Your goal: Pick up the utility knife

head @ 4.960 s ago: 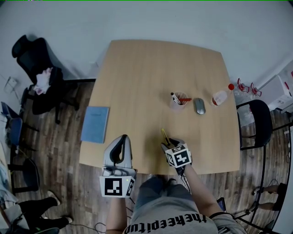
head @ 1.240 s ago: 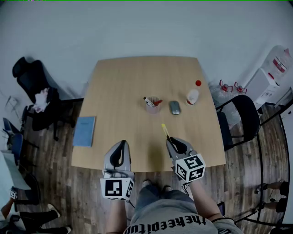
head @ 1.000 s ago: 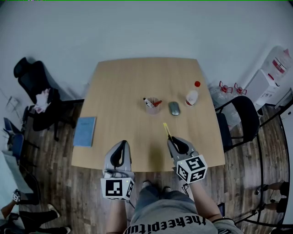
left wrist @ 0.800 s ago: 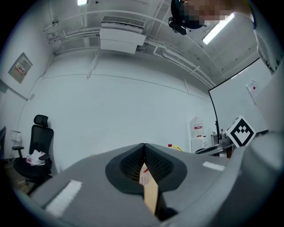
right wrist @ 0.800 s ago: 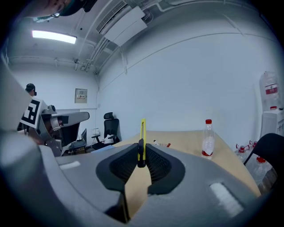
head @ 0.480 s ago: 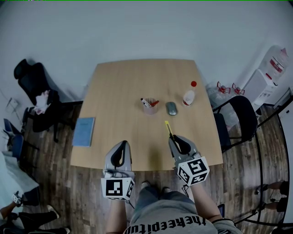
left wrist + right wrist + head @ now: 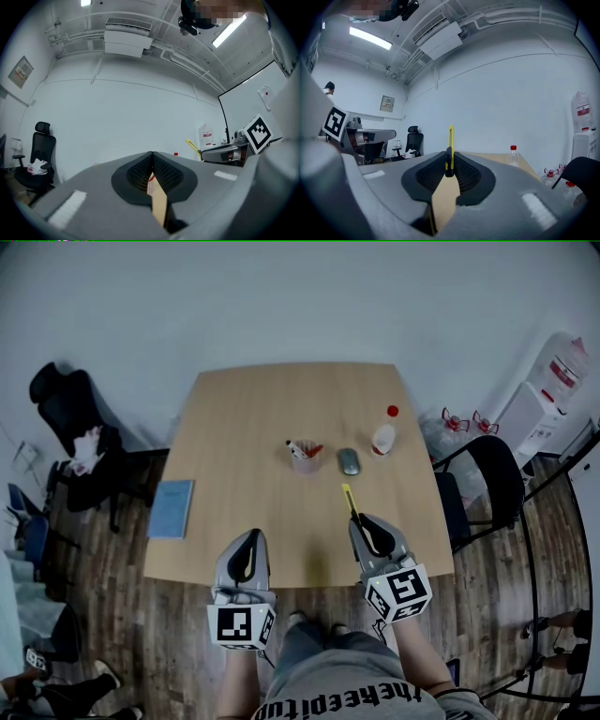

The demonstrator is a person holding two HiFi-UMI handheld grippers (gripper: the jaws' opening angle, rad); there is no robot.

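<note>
1. Sticking out past the fingertips of the right gripper (image 7: 362,521), the utility knife (image 7: 349,501) is pinched between that gripper's two pads. In the right gripper view the jaws are narrowed onto its thin yellow-and-black body (image 7: 450,143), which stands edge-on with its yellow end pointing away from the person.
2. From the left gripper view, the knife (image 7: 191,146) shows as a yellow strip slanting up out of the right gripper (image 7: 220,153), clear of the tabletop.
3. Ahead of the right gripper, just beyond the knife's tip, lies a grey mouse (image 7: 349,462). A clear cup of pens (image 7: 303,455) stands ahead and to the left. A small bottle with a red cap (image 7: 382,437) stands ahead and slightly right, and the right gripper view also shows it (image 7: 513,156).
4. The left gripper (image 7: 248,538) hangs level beside the right one, over the near edge of the tabletop (image 7: 253,409). Its jaws (image 7: 152,161) are closed together at the tips with nothing between them.
5. Off to the left of the left gripper, a blue notebook (image 7: 171,509) lies at the tabletop's left edge.
6. Farther out, a black office chair (image 7: 66,399) stands on the wooden floor left of the tabletop, and another black chair (image 7: 495,479) stands to its right.
</note>
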